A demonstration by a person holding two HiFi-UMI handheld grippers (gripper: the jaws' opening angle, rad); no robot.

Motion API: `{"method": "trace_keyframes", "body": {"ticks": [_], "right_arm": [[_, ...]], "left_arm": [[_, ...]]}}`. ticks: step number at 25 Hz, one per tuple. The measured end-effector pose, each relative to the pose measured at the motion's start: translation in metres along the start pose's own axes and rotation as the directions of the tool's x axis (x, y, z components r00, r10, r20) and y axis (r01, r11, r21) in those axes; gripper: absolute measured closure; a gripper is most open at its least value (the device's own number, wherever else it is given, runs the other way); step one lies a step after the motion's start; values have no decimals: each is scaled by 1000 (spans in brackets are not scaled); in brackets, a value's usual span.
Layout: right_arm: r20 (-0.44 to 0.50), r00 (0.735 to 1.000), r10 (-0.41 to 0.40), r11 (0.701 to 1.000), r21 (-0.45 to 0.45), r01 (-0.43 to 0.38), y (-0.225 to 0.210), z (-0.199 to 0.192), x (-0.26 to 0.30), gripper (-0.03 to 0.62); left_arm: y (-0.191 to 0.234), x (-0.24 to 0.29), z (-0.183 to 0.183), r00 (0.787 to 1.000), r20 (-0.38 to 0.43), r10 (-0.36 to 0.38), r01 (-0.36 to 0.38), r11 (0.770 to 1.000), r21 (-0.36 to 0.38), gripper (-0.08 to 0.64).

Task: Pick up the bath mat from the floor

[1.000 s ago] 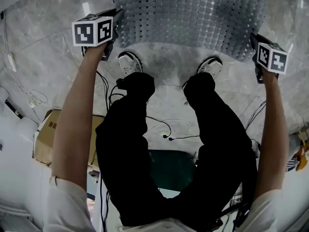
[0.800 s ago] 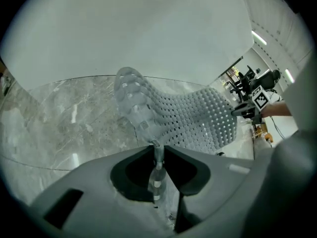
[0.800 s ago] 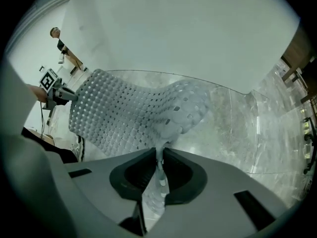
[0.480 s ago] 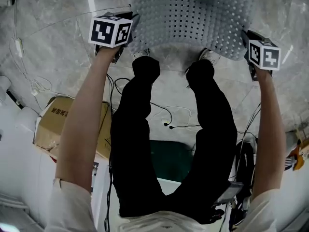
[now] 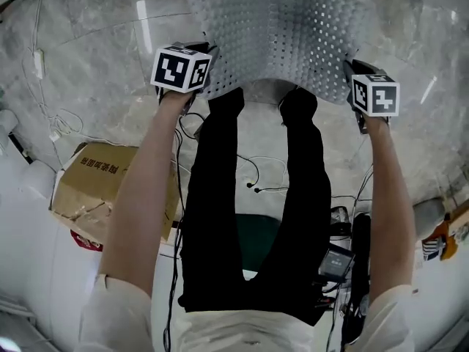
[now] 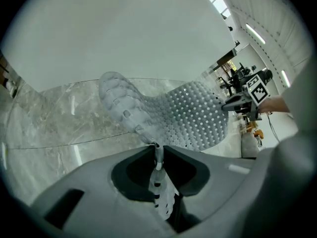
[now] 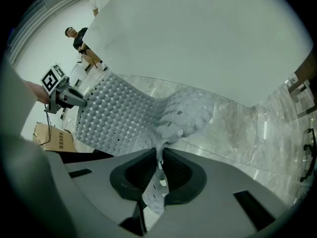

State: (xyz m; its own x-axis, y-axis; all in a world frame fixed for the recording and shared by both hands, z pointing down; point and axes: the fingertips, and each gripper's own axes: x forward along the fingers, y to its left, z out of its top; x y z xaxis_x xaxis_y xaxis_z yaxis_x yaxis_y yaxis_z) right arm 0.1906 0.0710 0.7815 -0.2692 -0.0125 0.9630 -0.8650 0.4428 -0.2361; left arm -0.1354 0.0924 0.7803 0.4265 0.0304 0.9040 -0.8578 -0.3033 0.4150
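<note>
A pale grey perforated bath mat hangs in the air in front of the person's legs, stretched between both grippers. My left gripper is shut on the mat's near left corner; in the left gripper view the mat edge is pinched between the jaws at the gripper. My right gripper is shut on the near right corner; in the right gripper view the mat runs from the jaws of the gripper toward the other gripper. The mat's far end droops toward the marble floor.
A cardboard box lies on the floor at the left. Cables trail between the person's legs and a dark green patch sits below. Two people stand far off by a white wall.
Both grippers have risen and drawn closer together with the mat, which has lifted off the floor and now covers the person's shoes. The person has straightened up.
</note>
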Motion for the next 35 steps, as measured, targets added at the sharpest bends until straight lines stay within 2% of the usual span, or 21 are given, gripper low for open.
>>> {"method": "trace_keyframes", "body": {"ticks": [4,10,18,25,29,35], "right_arm": [[9,1000,7,999,-37,-7,26,5,-33,549],[34,999,30,996,-84,-27,58,11,-89,549],[81,997,-2,994,-112,11,75,18,-170,551],[141,989,-47,992,-106,62,77,14,-247,551],[164,983,-81,990,-98,98,70,7,-287,551],[222,965,-141,988,-33,152,67,2,-340,551]], "left_arm": [[-1,-44,-6,1000,0,20,-20,1000,18,497],[-11,-105,-25,999,1,47,-47,999,-17,497],[-30,-175,-40,997,43,57,-54,997,-54,497],[-59,-232,-34,994,95,56,-49,997,-67,497],[-77,-258,-27,992,111,54,-49,998,-44,497],[-90,-307,-13,982,174,68,-63,997,-32,497]]}}
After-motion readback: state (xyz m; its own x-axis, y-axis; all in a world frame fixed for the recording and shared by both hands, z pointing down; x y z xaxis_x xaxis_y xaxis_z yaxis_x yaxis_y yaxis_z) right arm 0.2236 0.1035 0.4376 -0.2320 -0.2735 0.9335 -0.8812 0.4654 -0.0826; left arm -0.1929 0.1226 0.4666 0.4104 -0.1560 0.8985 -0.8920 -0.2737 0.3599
